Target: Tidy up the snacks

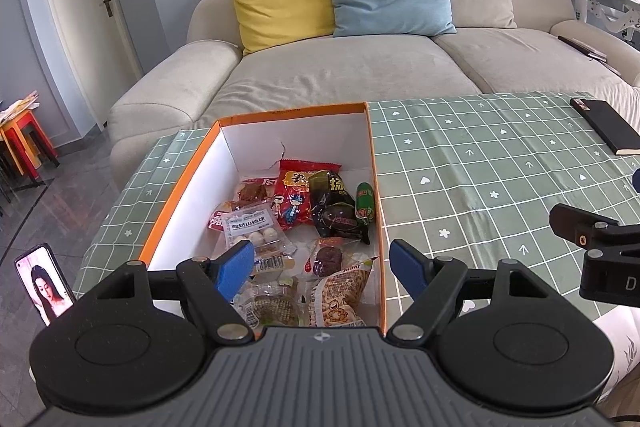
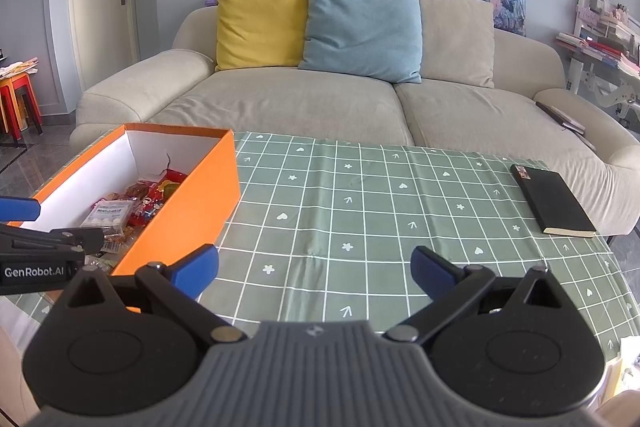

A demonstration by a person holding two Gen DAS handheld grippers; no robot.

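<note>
An orange box (image 1: 176, 195) with white inner walls stands on the green checked tablecloth (image 1: 480, 187). Several snack packets lie in it: a red bag (image 1: 296, 195), a dark packet (image 1: 336, 211), a green sausage (image 1: 365, 201), a clear pack of white balls (image 1: 252, 227) and a peanut bag (image 1: 340, 297). My left gripper (image 1: 322, 267) is open and empty above the box's near end. My right gripper (image 2: 314, 269) is open and empty above bare cloth, to the right of the box (image 2: 192, 203).
A black notebook (image 2: 554, 201) lies at the table's far right. A beige sofa (image 2: 320, 99) with yellow, blue and beige cushions stands behind the table. A phone (image 1: 44, 281) stands at the table's left edge. Red and orange stools (image 1: 24, 143) stand far left.
</note>
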